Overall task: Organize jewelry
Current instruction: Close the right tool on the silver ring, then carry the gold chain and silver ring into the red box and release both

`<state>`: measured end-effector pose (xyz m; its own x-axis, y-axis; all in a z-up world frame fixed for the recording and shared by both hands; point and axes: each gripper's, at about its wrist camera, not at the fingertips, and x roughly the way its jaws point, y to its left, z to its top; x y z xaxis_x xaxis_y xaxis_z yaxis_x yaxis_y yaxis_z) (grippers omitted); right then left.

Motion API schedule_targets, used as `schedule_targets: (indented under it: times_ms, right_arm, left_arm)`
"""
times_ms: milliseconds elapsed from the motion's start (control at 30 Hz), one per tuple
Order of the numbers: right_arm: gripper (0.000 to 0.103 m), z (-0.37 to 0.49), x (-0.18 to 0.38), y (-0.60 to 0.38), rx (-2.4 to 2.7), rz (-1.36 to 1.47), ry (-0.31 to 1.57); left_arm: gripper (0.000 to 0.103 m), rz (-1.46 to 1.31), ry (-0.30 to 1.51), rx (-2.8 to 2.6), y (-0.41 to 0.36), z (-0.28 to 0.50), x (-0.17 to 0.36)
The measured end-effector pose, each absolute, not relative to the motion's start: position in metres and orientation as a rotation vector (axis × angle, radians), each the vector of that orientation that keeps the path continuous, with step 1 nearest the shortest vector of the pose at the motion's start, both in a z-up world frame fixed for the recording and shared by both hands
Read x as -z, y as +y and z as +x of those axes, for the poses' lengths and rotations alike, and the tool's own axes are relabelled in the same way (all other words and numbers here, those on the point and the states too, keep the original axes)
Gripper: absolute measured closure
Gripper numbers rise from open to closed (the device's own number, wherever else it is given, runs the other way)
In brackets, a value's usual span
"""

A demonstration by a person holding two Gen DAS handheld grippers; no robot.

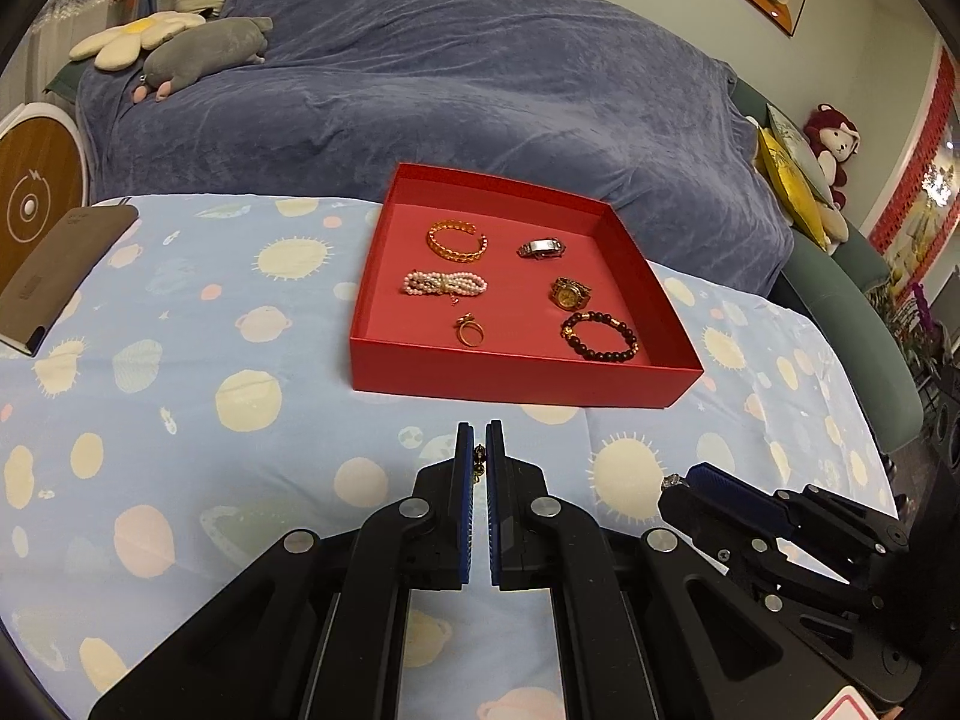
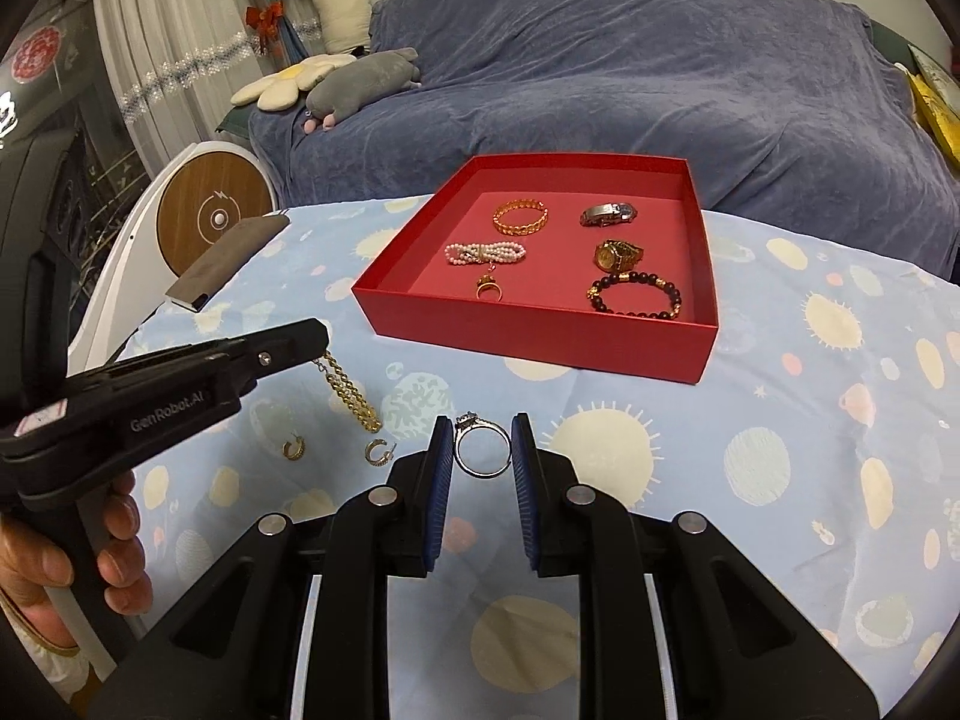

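Observation:
A red tray point(image 1: 528, 381) point(image 2: 540, 339) on the table holds a gold bangle point(image 1: 457, 240), a pearl bracelet point(image 1: 444, 283), a gold ring point(image 1: 469, 330), two watches point(image 1: 542, 248) and a dark bead bracelet point(image 1: 600, 336). My left gripper point(image 1: 480, 450) point(image 2: 318, 348) is shut on a gold chain point(image 2: 351, 399), whose lower end trails on the cloth. My right gripper point(image 2: 483, 444) point(image 1: 690, 480) is shut on a silver ring point(image 2: 482, 450), held by its sides. Two gold hoop earrings point(image 2: 294, 449) point(image 2: 379, 452) lie on the cloth left of the right gripper.
The table has a blue planet-print cloth point(image 1: 210, 390). A brown notebook point(image 1: 60, 264) lies at the far left. A sofa under a blue blanket point(image 1: 450, 90) stands behind the table, with plush toys point(image 1: 204, 54) on it.

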<state>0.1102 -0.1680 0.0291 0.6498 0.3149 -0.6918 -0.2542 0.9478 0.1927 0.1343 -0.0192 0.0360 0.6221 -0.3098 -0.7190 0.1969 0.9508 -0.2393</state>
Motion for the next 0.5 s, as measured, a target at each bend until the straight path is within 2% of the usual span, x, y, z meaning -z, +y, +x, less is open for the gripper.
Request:
schedule_targets:
  times_ms: [267,500]
  right_arm:
    - [0.084,0.121,-0.051,-0.186,-0.308,0.102,0.773]
    - [0.084,0.174,-0.062,-0.199,-0.28,0.113,0.763]
  left_arm:
    - [0.101,-0.062,0.805,0.325,-0.045,0.149,-0.055]
    - [0.101,-0.046,0.774,0.347,-0.051,0.197,-0.077]
